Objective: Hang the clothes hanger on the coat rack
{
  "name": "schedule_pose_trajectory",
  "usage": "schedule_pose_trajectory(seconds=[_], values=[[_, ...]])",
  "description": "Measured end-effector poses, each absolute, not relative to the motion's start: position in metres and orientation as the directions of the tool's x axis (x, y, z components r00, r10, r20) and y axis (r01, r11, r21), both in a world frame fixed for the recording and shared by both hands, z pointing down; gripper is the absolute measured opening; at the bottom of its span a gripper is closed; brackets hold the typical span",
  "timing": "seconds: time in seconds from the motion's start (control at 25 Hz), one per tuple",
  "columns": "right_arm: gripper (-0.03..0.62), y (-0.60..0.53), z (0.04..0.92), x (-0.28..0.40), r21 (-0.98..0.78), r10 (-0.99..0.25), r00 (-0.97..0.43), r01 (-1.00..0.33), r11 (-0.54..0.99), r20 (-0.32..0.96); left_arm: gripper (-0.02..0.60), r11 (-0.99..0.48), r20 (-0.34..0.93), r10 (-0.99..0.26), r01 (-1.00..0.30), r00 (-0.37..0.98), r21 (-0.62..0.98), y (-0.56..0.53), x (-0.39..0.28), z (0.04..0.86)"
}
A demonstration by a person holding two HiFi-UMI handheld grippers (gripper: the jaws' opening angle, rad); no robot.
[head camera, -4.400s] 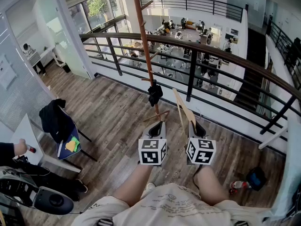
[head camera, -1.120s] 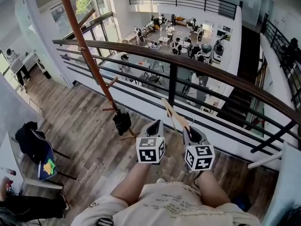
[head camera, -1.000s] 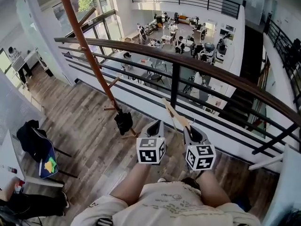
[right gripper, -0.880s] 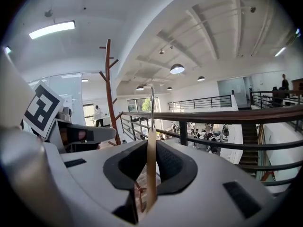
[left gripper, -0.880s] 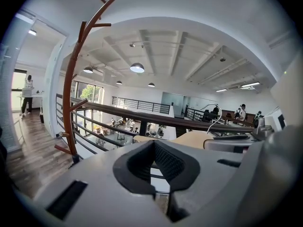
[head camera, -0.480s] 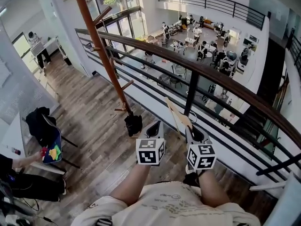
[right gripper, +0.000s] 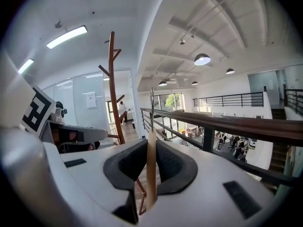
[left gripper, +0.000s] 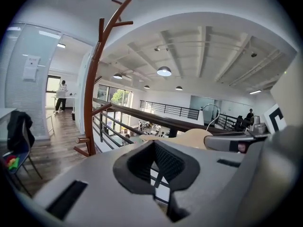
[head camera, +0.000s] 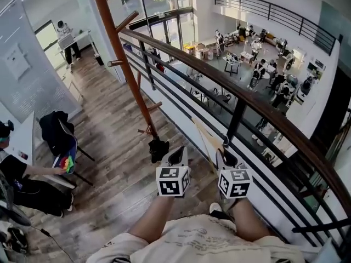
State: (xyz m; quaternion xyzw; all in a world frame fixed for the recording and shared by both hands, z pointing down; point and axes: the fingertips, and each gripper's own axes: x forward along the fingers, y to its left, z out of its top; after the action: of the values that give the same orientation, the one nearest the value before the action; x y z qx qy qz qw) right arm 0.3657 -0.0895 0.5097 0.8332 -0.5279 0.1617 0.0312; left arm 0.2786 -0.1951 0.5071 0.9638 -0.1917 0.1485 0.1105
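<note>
Abreast and forward, left gripper (head camera: pixel 177 153) empty, right gripper (head camera: pixel 226 156) on hanger (head camera: pixel 206 138)

Head view overhead, all share coat rack (head camera: pixel 117 37)

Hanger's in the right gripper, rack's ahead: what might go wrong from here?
The right gripper grips the wooden hanger only by its thin edge beside the railing; a slip might drop it toward the people below. The coat rack is slender, so a hard nudge might rock it.
</note>
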Motion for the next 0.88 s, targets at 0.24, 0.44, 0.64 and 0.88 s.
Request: schedule_pose_trajectory(seconds=[0.24, 0.44, 0.64, 0.88], values=[[0.051, -0.108, 0.493, 0.403, -0.088, -0.908, 0.268, -0.947, -0.31, 0.323, 0.005, -0.846, 0.328, -0.438, -0.507, 0.837, 0.166, -0.207, 0.3, 0.491], [0.051, -0.132, 0.508, 0.408, -0.111, -0.925, 0.151, -0.973, -0.201, 0.347, 0.005, -0.793, 0.328, -0.518, -0.587, 0.79, 0.162, -0.225, 0.289, 0.501], [0.051, -0.144, 0.504, 0.416, -0.097, -0.929, 0.04, -0.992, -0.081, 0.368, 0.005, -0.718, 0.339, -0.603, -0.677, 0.722, 0.162, -0.229, 0.278, 0.497], [0.051, -0.16, 0.512, 0.41, -0.119, -0.913, -0.111, -0.99, 0.07, 0.392, 0.005, -0.617, 0.35, -0.694, -0.77, 0.629, 0.162, -0.229, 0.249, 0.503]])
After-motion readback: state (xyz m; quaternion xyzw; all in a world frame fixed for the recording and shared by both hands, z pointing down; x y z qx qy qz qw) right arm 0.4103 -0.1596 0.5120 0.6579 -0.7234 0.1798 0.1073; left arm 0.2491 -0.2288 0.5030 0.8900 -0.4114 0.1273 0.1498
